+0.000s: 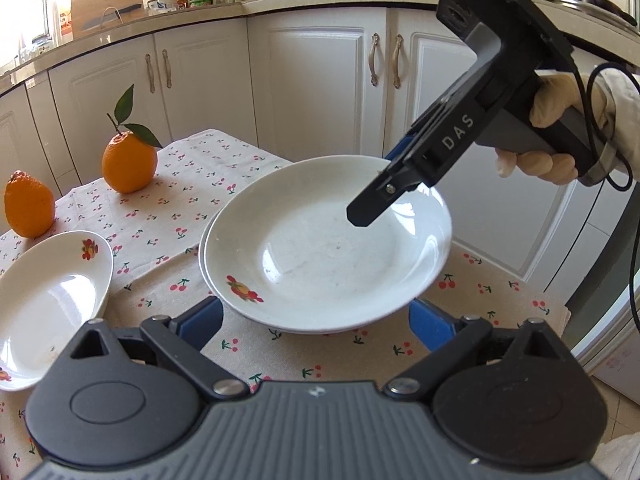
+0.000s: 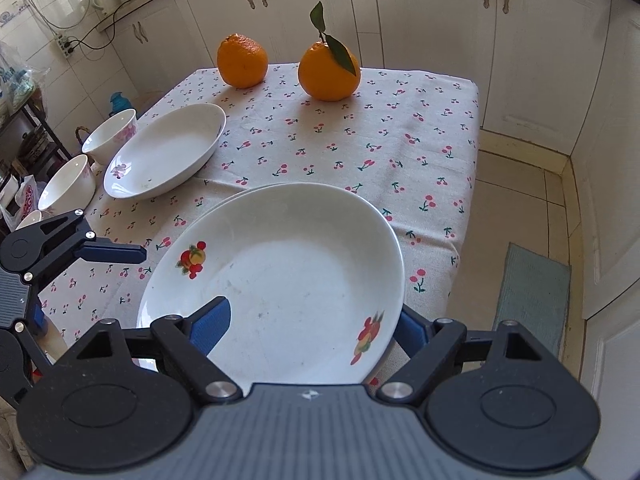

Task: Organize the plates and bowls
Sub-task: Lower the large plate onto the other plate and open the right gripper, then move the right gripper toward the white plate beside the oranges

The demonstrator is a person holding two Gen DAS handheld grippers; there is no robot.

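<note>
So I've got 2 round plates stacked near the front right corner of the table (image 2: 440, 120), the top plate (image 2: 280, 280) sitting a bit off-centre on the lower plate (image 1: 205, 256), whose rim peeks out on the far side. My right gripper (image 2: 312, 326) straddles the top plate's near rim, one blue pad above the dish and the other below and outside the edge, and as far as I can tell the jaws are spread and not pinching anything. My left gripper (image 1: 316, 316) is also wide open, hovering just short of the stack's opposite rim with nothing between the pads. The oval dish (image 2: 168, 152) sits toward the left edge, and 2 small bowls (image 2: 68, 184) stand right at that edge, with 2 oranges (image 2: 328, 70) along the far edge. What worries me: the stack is close to the table's edge, so if I nudge it while pulling away, the top plate could slide off the lower one or the whole pile could creep toward the drop. Glazed china on china has little grip. Also, the lower pad sits under the rim, so lifting straight up could catch it and tip the plate. And those bowls at the left edge look easy to knock off when I reach for them.
</note>
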